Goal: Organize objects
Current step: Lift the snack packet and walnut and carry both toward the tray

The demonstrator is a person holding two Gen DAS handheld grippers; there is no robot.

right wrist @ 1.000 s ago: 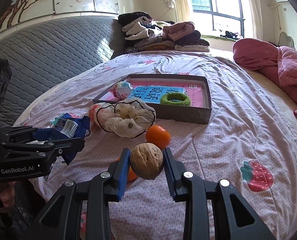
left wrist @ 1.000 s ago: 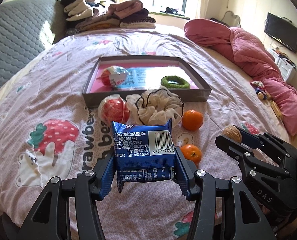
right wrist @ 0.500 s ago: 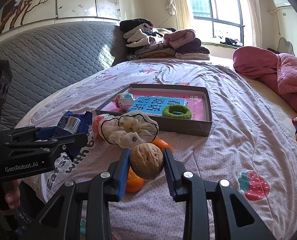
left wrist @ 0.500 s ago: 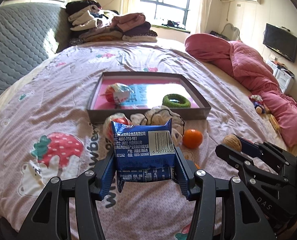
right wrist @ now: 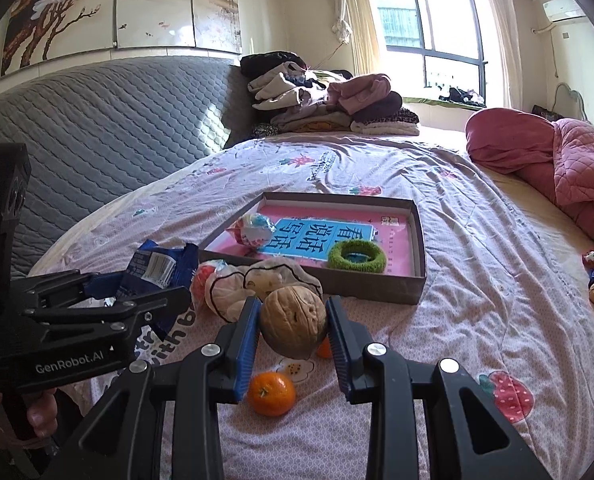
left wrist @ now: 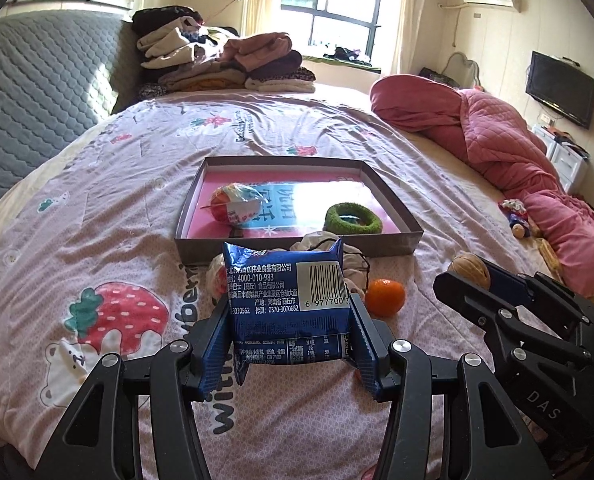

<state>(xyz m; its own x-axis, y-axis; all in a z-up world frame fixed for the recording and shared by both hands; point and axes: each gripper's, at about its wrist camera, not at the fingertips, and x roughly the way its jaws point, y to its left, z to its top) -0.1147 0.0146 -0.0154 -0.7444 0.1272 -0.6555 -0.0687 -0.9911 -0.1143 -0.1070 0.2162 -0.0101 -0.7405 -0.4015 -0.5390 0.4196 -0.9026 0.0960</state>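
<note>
Bed (left wrist: 109, 208) with strawberry-print sheet extends beneath and beyond both claws. Pink quilt (left wrist: 509, 152) is heaped far right of the right claw; folded clothes (left wrist: 221, 64) are stacked at the far end, ahead of both.

Shallow grey box (left wrist: 393, 216) with pink floor lies directly ahead of the left claw, open side up. Inside it: a wrapped red-and-white ball (left wrist: 237, 204) at left, a green ring (left wrist: 352, 220) at right.

Left claw (left wrist: 287, 334): pads clamped on the sides of a blue snack packet (left wrist: 285, 296), held upright clear of the sheet, barcode facing the camera.

White scrunchie (right wrist: 257, 284) with black edging lies just past the packet, against the box's near wall; a second wrapped ball (right wrist: 201, 280) sits touching its left side.

Right claw (right wrist: 293, 338): pads closed on a walnut (right wrist: 293, 322), held above the sheet, right of the left claw.

One orange (left wrist: 385, 297) rests on the sheet between the two claws; another orange (right wrist: 271, 394) lies below the right claw's left finger.
</note>
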